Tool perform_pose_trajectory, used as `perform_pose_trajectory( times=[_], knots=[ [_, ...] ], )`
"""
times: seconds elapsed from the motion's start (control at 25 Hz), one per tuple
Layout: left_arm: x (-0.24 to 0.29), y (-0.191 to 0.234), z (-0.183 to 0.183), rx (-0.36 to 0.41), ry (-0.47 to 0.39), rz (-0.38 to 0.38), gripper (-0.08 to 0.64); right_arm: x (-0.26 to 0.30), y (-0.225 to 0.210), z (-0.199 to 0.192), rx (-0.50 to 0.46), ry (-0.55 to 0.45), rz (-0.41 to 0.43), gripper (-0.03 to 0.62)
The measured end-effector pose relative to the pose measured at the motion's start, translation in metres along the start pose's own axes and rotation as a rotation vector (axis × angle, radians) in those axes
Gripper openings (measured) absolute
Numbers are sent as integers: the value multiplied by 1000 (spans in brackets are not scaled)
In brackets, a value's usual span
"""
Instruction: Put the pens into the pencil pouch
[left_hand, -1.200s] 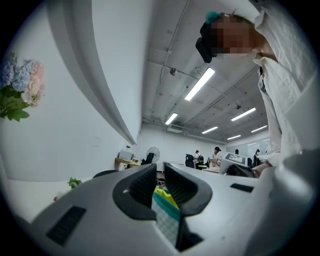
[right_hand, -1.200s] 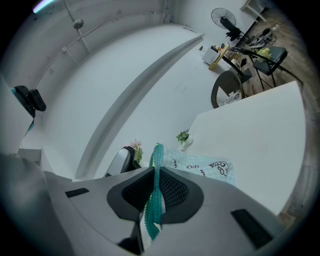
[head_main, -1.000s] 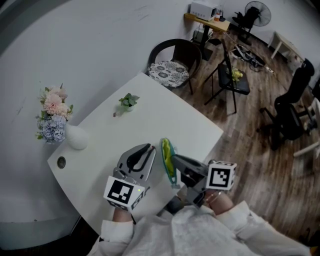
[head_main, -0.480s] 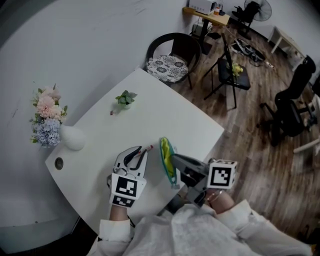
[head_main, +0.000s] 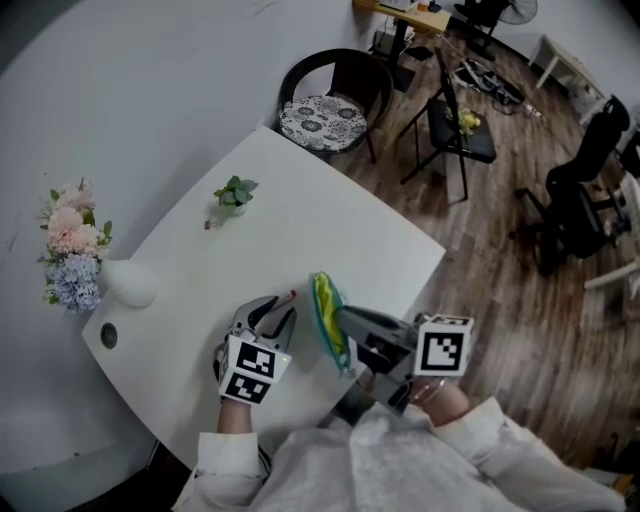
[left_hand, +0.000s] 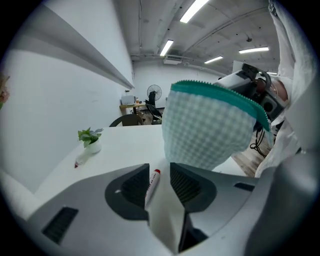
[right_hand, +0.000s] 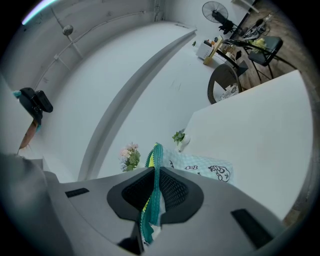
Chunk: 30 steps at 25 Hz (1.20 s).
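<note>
My left gripper (head_main: 278, 306) is shut on a white pen with a red tip (head_main: 290, 297), just left of the pouch. In the left gripper view the pen (left_hand: 152, 182) lies between the pads and points at the checked teal pencil pouch (left_hand: 210, 135). My right gripper (head_main: 340, 322) holds the pouch (head_main: 326, 315) upright over the white table (head_main: 300, 230). In the right gripper view its jaws (right_hand: 156, 180) pinch the teal zipper edge (right_hand: 151, 205). A second pen (head_main: 207, 224) lies beside the small potted plant (head_main: 233, 192).
A white vase of flowers (head_main: 75, 255) stands at the table's left edge, near a round cable hole (head_main: 108, 335). A black chair with a patterned cushion (head_main: 325, 105) sits at the far corner. Folding and office chairs stand on the wood floor to the right.
My left gripper has drawn back toward me and sunk lower, and the pen's red tip now shows past its jaws. The right gripper and pouch have stayed put.
</note>
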<state>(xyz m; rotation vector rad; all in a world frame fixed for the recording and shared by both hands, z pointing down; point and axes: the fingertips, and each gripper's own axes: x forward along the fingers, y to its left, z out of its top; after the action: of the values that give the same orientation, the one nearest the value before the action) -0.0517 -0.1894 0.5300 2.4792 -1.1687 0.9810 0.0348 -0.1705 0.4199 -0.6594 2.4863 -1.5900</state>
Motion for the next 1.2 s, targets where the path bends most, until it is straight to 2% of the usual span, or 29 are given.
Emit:
perform_pose_trajectory(
  times=[0.16,0.32,0.52,0.68,1.2],
  knots=[
    [13,3,-9,7,65,5,110,-3,-9,1,12,9,-20,34],
    [23,14,-18,67,136,48,110,-3,-15,5,19,3,-24,34],
    [33,19,-26,123,200,45,110,-3,-22,7,32,1,-39,34],
    [38,16,-32,113,238,30,110,-2,-22,9,38,2,-34,34],
    [37,6,-37,178,298,3,72,-3,-22,7,33,7,-38,34]
  ],
)
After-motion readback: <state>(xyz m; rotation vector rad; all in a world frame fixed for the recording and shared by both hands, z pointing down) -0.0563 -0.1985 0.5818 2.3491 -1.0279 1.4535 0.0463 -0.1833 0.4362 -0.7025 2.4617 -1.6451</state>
